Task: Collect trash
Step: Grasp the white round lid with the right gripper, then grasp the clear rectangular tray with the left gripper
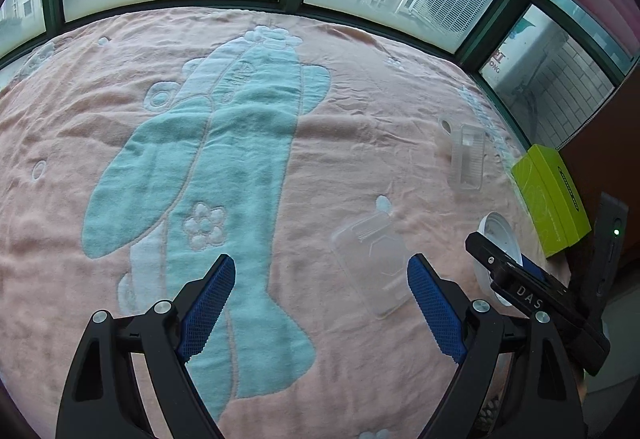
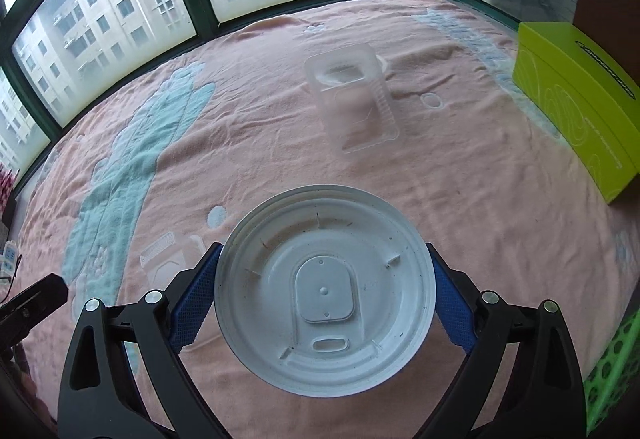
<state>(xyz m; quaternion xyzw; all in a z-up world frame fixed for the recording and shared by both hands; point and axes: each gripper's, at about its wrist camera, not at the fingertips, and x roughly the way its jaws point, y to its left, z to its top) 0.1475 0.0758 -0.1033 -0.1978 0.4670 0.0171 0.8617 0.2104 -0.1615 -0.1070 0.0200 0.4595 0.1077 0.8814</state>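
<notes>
1. The round white plastic lid (image 2: 324,291) is clamped edgewise by the right gripper (image 2: 324,293) above the pink blanket (image 2: 460,199).
2. It should be kept level while carried.
3. The left gripper (image 1: 322,299) is held apart, empty, beside a clear plastic tray (image 1: 370,263).

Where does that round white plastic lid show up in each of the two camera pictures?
Left wrist view: white lid at lower right, partly hidden behind the right gripper.
Right wrist view: lid at bottom centre, clamped by the right gripper.
Shared landmark: the lime-green box.
</notes>
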